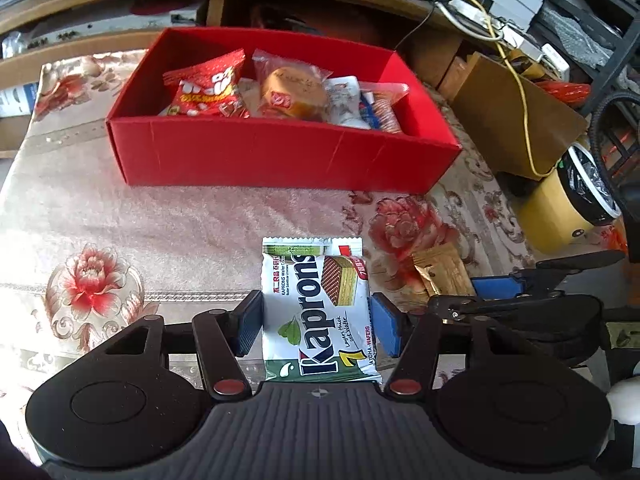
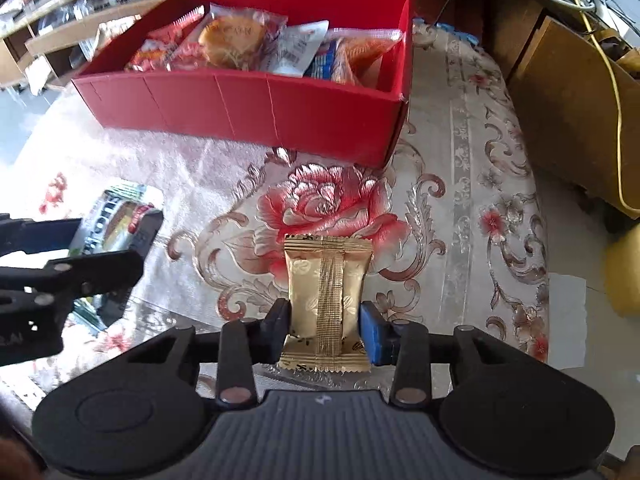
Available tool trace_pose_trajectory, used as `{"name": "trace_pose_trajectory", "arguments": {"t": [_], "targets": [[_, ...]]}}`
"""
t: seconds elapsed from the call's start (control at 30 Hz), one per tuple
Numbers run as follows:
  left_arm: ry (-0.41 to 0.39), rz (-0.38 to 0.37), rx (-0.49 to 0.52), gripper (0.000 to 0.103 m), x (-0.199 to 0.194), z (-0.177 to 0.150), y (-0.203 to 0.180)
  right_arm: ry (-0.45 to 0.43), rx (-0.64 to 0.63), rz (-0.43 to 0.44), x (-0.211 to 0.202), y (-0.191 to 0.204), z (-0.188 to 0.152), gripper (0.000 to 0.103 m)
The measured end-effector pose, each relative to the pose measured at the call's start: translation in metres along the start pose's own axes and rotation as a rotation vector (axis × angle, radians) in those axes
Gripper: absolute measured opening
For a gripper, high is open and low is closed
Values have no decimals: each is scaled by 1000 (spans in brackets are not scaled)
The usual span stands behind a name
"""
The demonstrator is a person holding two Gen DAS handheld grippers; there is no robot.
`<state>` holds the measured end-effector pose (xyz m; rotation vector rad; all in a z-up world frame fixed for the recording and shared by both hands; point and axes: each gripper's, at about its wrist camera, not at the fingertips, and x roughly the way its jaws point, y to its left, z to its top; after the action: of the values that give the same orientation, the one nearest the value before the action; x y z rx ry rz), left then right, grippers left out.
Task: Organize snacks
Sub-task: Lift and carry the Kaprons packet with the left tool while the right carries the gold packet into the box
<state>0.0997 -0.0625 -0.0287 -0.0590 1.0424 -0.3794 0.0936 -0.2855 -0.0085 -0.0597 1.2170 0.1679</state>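
Note:
A red box (image 1: 280, 156) stands on the floral tablecloth ahead, with several wrapped snacks (image 1: 292, 92) inside; it also shows in the right wrist view (image 2: 240, 108). My left gripper (image 1: 316, 326) is shut on a white and green Kaprons wafer pack (image 1: 320, 304), short of the box. My right gripper (image 2: 326, 334) is shut on a gold snack packet (image 2: 326, 296), also short of the box. The gold packet (image 1: 440, 272) shows to the right in the left wrist view. The left gripper and the Kaprons pack (image 2: 116, 220) show at the left in the right wrist view.
The floral tablecloth (image 1: 140, 220) covers the table. A wooden shelf unit (image 1: 120, 12) stands behind the box. To the right, off the table, are cardboard boxes (image 1: 512, 120), a yellow cable (image 1: 520, 92) and a yellow bin (image 1: 568, 200).

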Motion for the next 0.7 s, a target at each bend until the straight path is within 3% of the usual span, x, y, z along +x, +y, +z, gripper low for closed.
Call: {"name": "trace_pose_trajectory", "arguments": {"t": [0.23, 0.37, 0.7], "targets": [[-38, -19, -7, 65, -9, 11, -2, -105, 53, 27, -36, -8, 10, 36], [-73, -25, -2, 64, -14, 26, -4, -176, 75, 60, -50, -8, 32, 36], [-150, 8, 9, 64, -14, 78, 2, -275, 75, 122, -49, 6, 87, 36]]}}
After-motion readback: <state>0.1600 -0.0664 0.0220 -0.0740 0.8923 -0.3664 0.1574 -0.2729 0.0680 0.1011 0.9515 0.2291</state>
